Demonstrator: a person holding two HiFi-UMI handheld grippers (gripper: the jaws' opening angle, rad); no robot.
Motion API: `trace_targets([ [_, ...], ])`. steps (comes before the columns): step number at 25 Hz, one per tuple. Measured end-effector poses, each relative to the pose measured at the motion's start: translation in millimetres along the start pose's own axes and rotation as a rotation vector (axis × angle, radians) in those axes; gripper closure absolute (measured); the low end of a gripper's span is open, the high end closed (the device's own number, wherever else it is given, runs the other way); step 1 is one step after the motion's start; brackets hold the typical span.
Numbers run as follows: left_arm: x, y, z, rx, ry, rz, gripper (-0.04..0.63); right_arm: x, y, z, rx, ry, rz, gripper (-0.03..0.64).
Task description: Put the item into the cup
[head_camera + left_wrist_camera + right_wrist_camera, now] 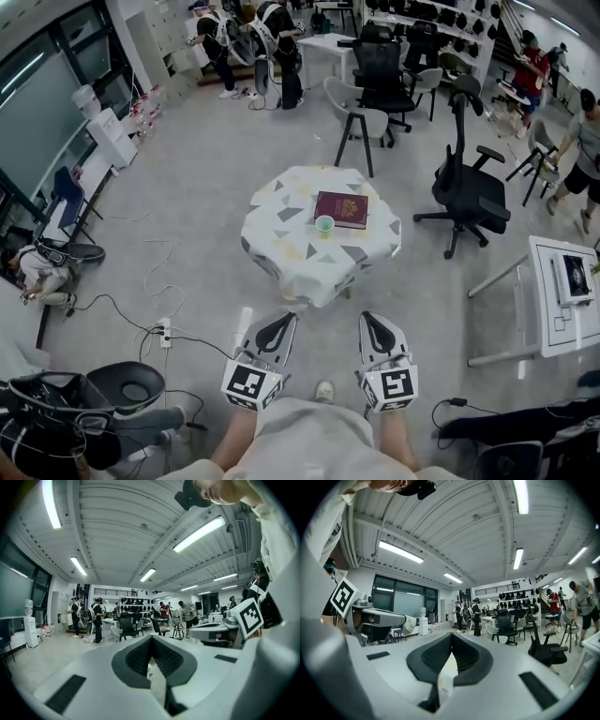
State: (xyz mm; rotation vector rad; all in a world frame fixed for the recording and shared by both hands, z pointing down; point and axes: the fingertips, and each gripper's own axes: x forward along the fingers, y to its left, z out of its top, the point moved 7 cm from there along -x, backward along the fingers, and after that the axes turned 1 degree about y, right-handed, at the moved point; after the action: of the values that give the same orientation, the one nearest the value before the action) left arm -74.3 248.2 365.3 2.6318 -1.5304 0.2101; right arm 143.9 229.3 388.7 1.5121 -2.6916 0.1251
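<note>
White cloth with grey triangles covers a small table (281, 246) mid-room; office chairs (466, 187) stand at 2 o'clock. A green cup (323, 225) sits at the maroon book's (341, 209) 7 o'clock corner. At 6 o'clock, the left gripper (287, 319) and the right gripper (367, 318) have their jaws pressed together, gripping nothing.

tablecloth (281, 234) white, grey-and-yellow triangles | book (340, 209) maroon | cup (324, 225) pale green | chair (466, 192) at 2 o'clock black

Open floor lies on the near side of the table (272, 236), a straight way in; its left half is bare cloth; the book (341, 209) and the cup (324, 225), just beside it, take the middle; a black office chair (466, 187) stands right, a grey chair (361, 117) beyond; a power strip (166, 331) lies near left.
</note>
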Motion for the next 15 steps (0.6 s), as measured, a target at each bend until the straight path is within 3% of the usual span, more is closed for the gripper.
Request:
trace_targets([
  [15,40,33,1,-0.014,-0.035,-0.027,0.586,42,-11,11,-0.046,-0.001,-0.012,0.611],
])
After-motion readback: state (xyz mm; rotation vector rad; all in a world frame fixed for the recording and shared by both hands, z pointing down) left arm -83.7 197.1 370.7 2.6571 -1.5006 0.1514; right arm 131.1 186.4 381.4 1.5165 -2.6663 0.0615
